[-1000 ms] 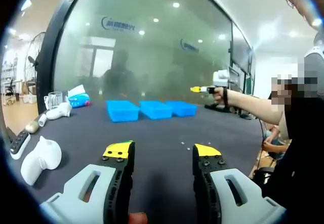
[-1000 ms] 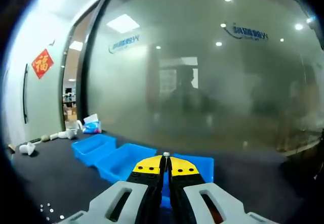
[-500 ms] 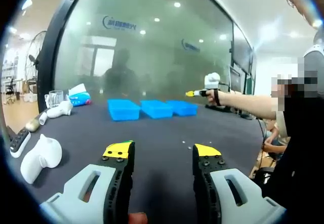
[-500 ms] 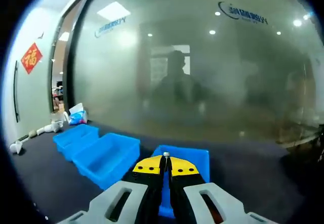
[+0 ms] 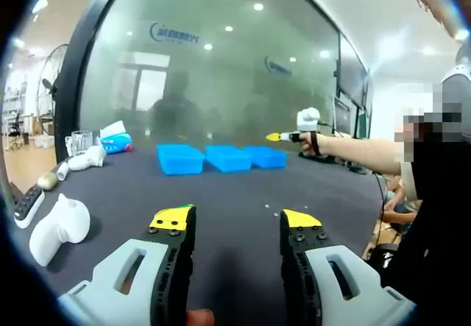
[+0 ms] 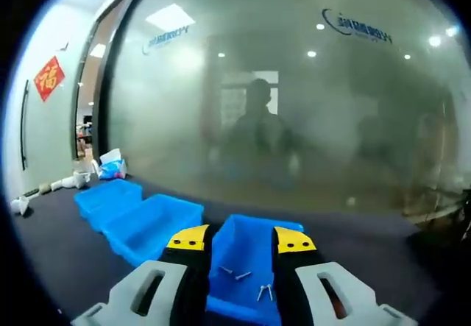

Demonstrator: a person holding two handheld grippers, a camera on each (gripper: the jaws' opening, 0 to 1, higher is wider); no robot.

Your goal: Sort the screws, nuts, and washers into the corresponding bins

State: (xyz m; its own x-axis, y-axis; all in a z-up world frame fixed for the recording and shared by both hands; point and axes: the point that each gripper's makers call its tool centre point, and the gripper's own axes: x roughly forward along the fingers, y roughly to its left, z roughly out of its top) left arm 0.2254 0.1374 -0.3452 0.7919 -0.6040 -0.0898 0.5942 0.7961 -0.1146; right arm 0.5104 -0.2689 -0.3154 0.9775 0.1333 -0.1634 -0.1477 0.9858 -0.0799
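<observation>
while the right gripper (image 6: pixel 235 239) hangs with its jaws spread wide and empty over the rightmost blue bin (image 6: pixel 250 274), a few screws (image 6: pixel 250 283) lie on that bin's floor, so part of the sorting looks done. the middle bin (image 6: pixel 151 227) and the far-left bin (image 6: pixel 109 197) are in view beside it, but their contents cannot be made out. in the left gripper view, the left gripper (image 5: pixel 237 223) sits low over the dark table (image 5: pixel 221 193), jaws wide apart and holding nothing, with a few small pale parts (image 5: pixel 276 210) loose on the table near its right jaw. those likely remain to be sorted.
</observation>
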